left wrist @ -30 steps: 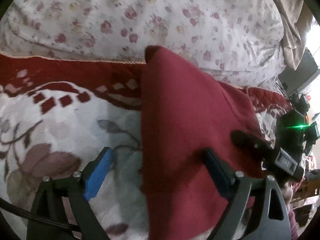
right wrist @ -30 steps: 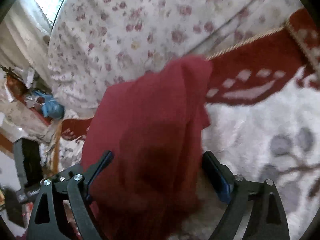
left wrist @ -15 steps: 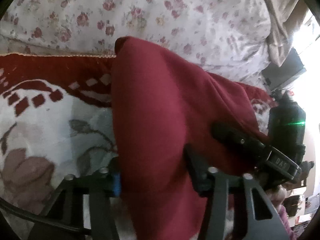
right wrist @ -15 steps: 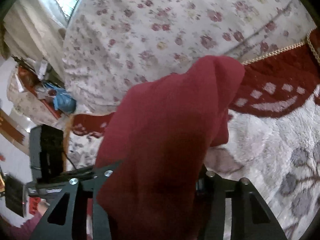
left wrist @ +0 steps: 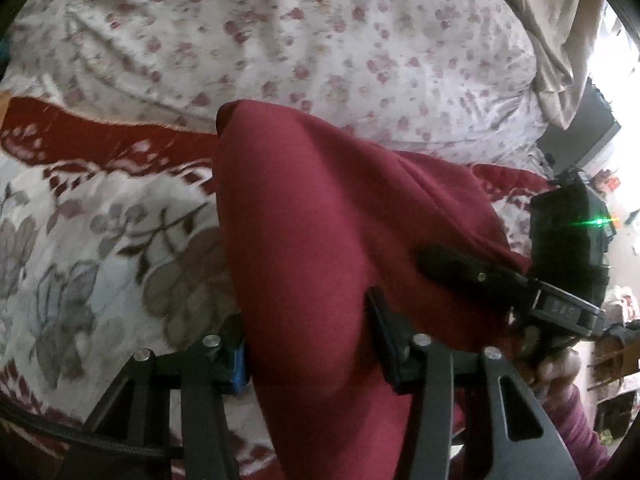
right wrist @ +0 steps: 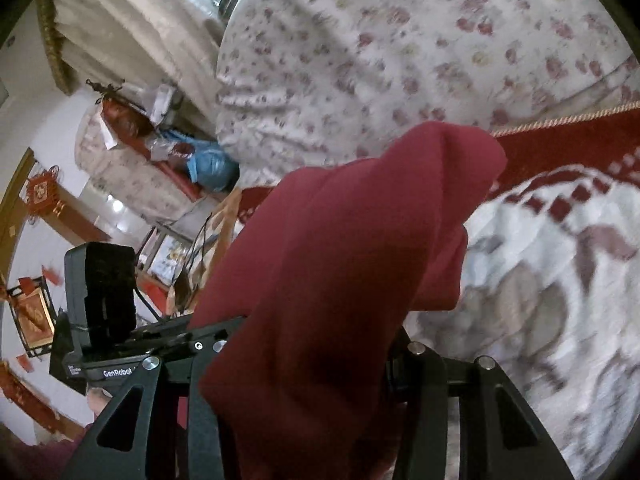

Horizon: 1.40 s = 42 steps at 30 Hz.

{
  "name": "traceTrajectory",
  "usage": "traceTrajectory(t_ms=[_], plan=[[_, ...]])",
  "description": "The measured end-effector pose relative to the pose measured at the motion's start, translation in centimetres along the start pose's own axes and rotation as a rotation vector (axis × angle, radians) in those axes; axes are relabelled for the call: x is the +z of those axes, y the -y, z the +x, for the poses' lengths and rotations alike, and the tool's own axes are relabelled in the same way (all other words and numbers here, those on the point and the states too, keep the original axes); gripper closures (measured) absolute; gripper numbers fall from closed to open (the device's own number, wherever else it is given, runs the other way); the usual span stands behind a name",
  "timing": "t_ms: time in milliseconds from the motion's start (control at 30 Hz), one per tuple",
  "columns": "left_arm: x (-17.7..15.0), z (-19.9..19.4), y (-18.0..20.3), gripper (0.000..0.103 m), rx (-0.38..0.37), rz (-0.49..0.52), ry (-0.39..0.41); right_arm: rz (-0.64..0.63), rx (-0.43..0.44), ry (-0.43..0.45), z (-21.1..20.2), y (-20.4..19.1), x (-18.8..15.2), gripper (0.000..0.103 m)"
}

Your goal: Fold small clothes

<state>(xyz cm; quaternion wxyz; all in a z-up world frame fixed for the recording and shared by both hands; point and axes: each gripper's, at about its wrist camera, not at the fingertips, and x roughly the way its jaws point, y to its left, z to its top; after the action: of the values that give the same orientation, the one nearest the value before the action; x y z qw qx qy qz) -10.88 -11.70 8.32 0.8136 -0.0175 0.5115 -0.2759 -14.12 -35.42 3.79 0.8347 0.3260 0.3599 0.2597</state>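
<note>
A dark red garment hangs lifted above a red and white floral blanket. My left gripper is shut on its near edge, cloth bunched between the blue-padded fingers. In the right wrist view the same red garment drapes over my right gripper, which is shut on a thick fold of it. The right gripper's body with a green light shows beside the cloth in the left wrist view; the left gripper's body shows at the left of the right wrist view. The cloth's far corner points up.
A white quilt with small red flowers lies bunched behind the blanket. A beige curtain, a blue bag and cluttered furniture stand beyond the bed's edge. A hand in a maroon sleeve holds the right gripper.
Both grippers went from wide open around the red garment to shut on it. Both then rose and lifted the cloth off the blanket, and the right one tilted upward.
</note>
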Motion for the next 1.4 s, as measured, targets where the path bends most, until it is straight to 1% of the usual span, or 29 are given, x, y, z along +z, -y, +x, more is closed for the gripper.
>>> traceTrajectory(t_ms=[67, 133, 167, 200, 233, 267, 300, 367, 433, 500, 533, 600, 667, 700, 767, 833, 867, 900, 933, 1000, 1100, 1167, 1333, 1400], plan=[[-1.2, 0.9, -1.0, 0.053, 0.003, -0.020, -0.012, -0.002, -0.022, -0.017, 0.9, -0.1, -1.1, 0.055], [-2.2, 2.8, -1.5, 0.051, 0.012, -0.036, -0.029, -0.016, -0.090, -0.039, 1.9, 0.4, -1.9, 0.052], [-2.6, 4.0, -1.6, 0.046, 0.017, -0.049, -0.045, -0.030, -0.158, -0.062, 2.4, 0.7, -2.4, 0.049], [-3.2, 5.1, -1.8, 0.038, 0.030, -0.060, -0.056, -0.034, -0.207, -0.086, 2.7, 1.1, -2.7, 0.047], [-3.5, 5.6, -1.7, 0.035, 0.040, -0.058, -0.054, -0.041, -0.271, -0.110, 2.9, 1.5, -3.1, 0.041], [-3.8, 5.8, -1.6, 0.030, 0.051, -0.055, -0.036, -0.059, -0.333, -0.117, 2.5, 1.5, -3.4, 0.032], [-4.1, 5.6, -1.5, 0.025, 0.062, -0.043, -0.004, -0.077, -0.366, -0.106, 1.9, 1.3, -3.5, 0.030], [-4.2, 4.9, -1.2, 0.019, 0.114, -0.006, 0.045, -0.120, -0.422, -0.071, -0.1, 0.4, -3.6, 0.028], [-4.0, 4.0, -1.2, 0.018, 0.174, 0.007, 0.086, -0.162, -0.467, -0.034, -2.0, -1.0, -3.4, 0.028], [-3.8, 3.3, -1.5, 0.017, 0.199, 0.000, 0.110, -0.221, -0.477, 0.034, -3.6, -3.2, -3.1, 0.028], [-3.8, 3.0, -1.6, 0.017, 0.212, -0.005, 0.123, -0.255, -0.459, 0.055, -4.0, -4.4, -3.0, 0.028], [-3.7, 3.0, -1.8, 0.012, 0.247, 0.000, 0.136, -0.311, -0.418, 0.062, -3.7, -6.4, -3.0, 0.028], [-3.6, 3.1, -2.0, 0.010, 0.266, 0.011, 0.140, -0.372, -0.378, 0.032, -1.9, -7.8, -3.0, 0.029], [-3.6, 3.2, -2.1, 0.009, 0.268, 0.013, 0.141, -0.401, -0.386, 0.008, -0.6, -8.0, -3.1, 0.030], [-3.7, 3.3, -2.4, 0.009, 0.262, 0.012, 0.151, -0.458, -0.463, -0.061, 2.5, -7.4, -3.7, 0.040], [-3.9, 3.4, -2.4, 0.008, 0.253, 0.018, 0.155, -0.453, -0.524, -0.131, 4.8, -5.5, -4.2, 0.043], [-3.9, 3.4, -2.4, 0.008, 0.248, 0.021, 0.154, -0.444, -0.546, -0.150, 5.6, -4.5, -4.4, 0.044], [-3.8, 3.4, -2.4, 0.008, 0.252, 0.023, 0.153, -0.435, -0.550, -0.149, 6.1, -3.5, -4.6, 0.043], [-3.8, 3.3, -2.3, 0.008, 0.255, 0.027, 0.157, -0.439, -0.542, -0.130, 5.9, -3.4, -4.8, 0.043], [-3.8, 3.0, -2.2, 0.008, 0.258, 0.033, 0.169, -0.437, -0.544, -0.126, 5.5, -3.5, -4.7, 0.043], [-3.8, 2.2, -2.1, 0.008, 0.273, 0.033, 0.198, -0.445, -0.556, -0.115, 4.4, -4.8, -4.7, 0.042], [-3.8, 1.8, -2.2, 0.008, 0.274, 0.028, 0.211, -0.445, -0.540, -0.102, 3.2, -5.7, -5.0, 0.041], [-4.0, 1.0, -2.2, 0.008, 0.290, 0.018, 0.227, -0.395, -0.539, -0.051, 1.0, -6.5, -6.1, 0.039], [-4.2, 0.7, -2.1, 0.008, 0.304, 0.021, 0.238, -0.370, -0.541, -0.034, 0.5, -6.7, -6.4, 0.035]])
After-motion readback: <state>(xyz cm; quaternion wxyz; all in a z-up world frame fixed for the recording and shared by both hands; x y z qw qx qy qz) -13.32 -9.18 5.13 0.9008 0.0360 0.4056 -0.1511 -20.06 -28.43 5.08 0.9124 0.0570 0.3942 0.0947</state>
